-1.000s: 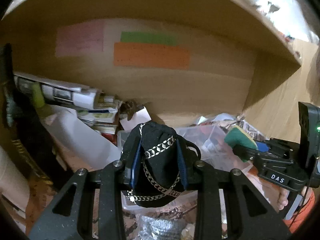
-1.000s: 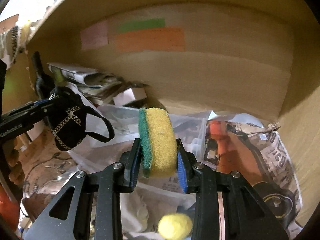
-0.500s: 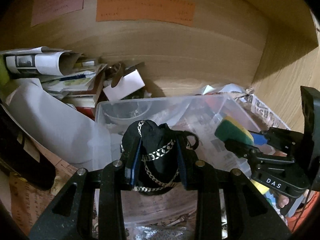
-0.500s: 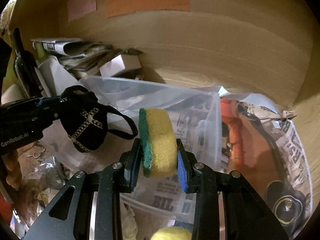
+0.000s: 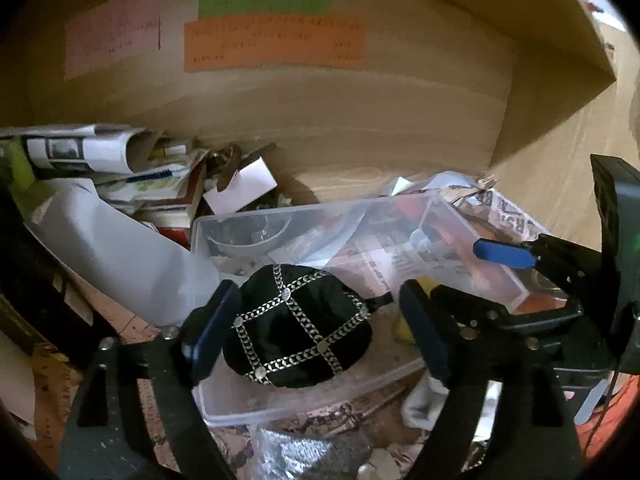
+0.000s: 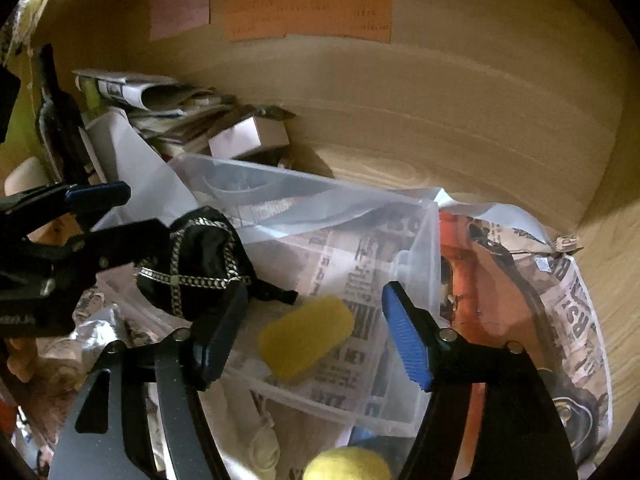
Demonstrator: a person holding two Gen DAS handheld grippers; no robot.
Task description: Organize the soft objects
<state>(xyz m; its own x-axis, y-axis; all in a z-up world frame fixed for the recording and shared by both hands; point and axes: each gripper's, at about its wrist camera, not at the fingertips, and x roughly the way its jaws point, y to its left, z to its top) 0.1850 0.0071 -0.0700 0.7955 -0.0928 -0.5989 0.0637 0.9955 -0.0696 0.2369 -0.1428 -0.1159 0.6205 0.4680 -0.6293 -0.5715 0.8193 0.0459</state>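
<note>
A black pouch [image 5: 298,326] crossed by a silver chain grid lies between the left gripper [image 5: 320,330]'s black arms and dark blue pads. Ahead of the right gripper [image 6: 316,332], whose pads [image 6: 404,340] are bright ribbed blue, rests a yellow sponge [image 6: 306,336] in a clear plastic bin [image 6: 434,240] showing black-and-white newsprint. Beyond both, pink [image 5: 112,42], green [image 5: 264,4] and orange [image 5: 274,46] paper notes mark the tan wood-grain back panel [image 5: 360,112]. A yellow ball [image 6: 346,464] sits below the right tongs.

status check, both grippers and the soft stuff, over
Left gripper open, right gripper open. Black chained pouch and yellow sponge lie in the clear bin. Nothing in the way.
</note>
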